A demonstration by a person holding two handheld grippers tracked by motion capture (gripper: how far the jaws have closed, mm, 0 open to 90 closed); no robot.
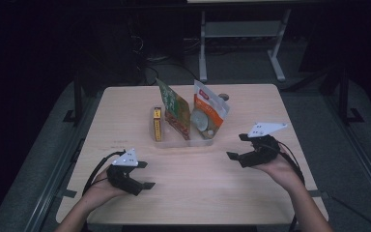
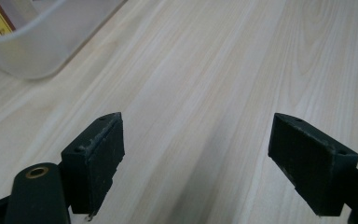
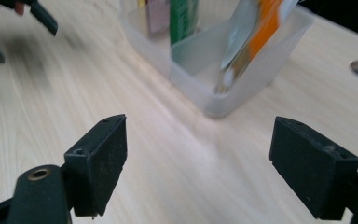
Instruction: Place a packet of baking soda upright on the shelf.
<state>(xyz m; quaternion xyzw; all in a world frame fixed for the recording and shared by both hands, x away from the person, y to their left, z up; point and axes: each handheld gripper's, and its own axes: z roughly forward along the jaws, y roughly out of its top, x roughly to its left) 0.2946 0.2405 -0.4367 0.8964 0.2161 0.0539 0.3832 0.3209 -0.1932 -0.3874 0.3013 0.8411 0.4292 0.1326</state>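
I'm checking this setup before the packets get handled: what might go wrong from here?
1. The orange pouch and green packet stand tall and tilted in the clear tray; a nudge from the open right tool would likely tip them.
2. The tray looks light, so it may slide on the smooth table if pushed.
3. The yellow box stands close beside the green packet, leaving little room for a tool.

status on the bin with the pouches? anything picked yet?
Done: nothing visibly moved; the green pouch, orange pouch and yellow box stand in the clear bin. In hand: nothing; the left gripper and right gripper are open and empty over the table. Left: any pick.
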